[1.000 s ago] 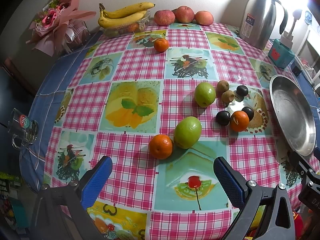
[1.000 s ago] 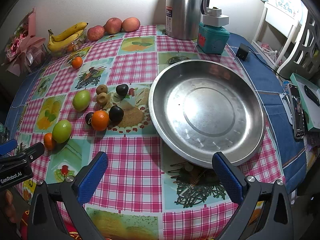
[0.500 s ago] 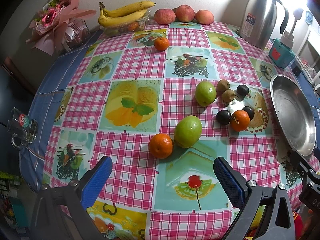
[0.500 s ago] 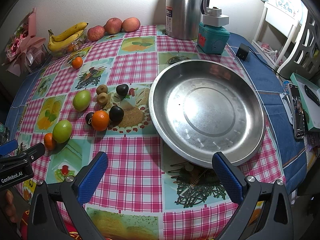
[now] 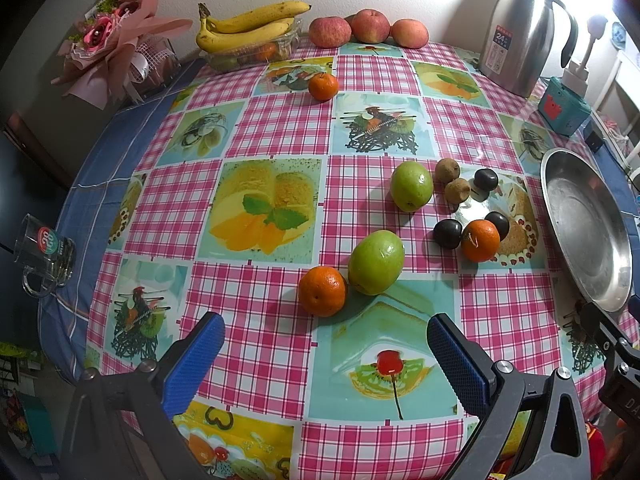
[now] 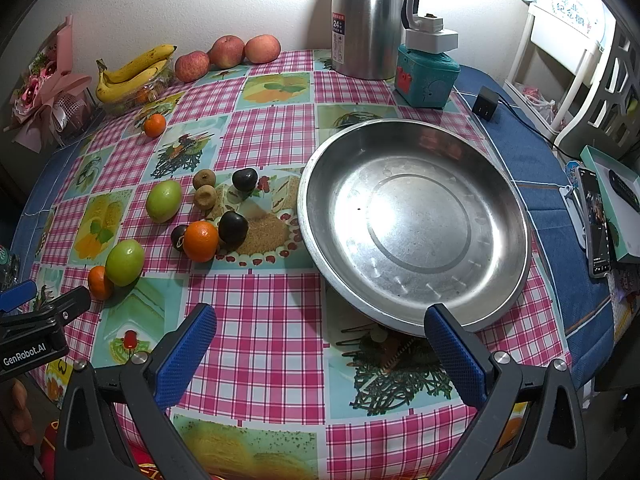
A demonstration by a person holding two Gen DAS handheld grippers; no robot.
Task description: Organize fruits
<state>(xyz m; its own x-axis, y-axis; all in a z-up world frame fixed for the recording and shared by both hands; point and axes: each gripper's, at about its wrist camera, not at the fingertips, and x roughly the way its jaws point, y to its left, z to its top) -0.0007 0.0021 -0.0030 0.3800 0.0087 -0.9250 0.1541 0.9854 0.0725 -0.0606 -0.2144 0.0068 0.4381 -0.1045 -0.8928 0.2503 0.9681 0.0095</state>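
Left wrist view: left gripper (image 5: 322,354) spread wide, empty, above tablecloth (image 5: 256,288) near table edge. Ahead, mandarin (image 5: 321,290) touching green fruit (image 5: 375,262); second green fruit (image 5: 411,185) farther back beside two kiwis (image 5: 452,180). Dark plums (image 5: 448,233) flanking another mandarin (image 5: 480,240).

Right wrist view: right gripper (image 6: 320,340) likewise wide apart, empty, at near rim of steel pan (image 6: 500,280). Pan empty, all fruit on cloth to its left.
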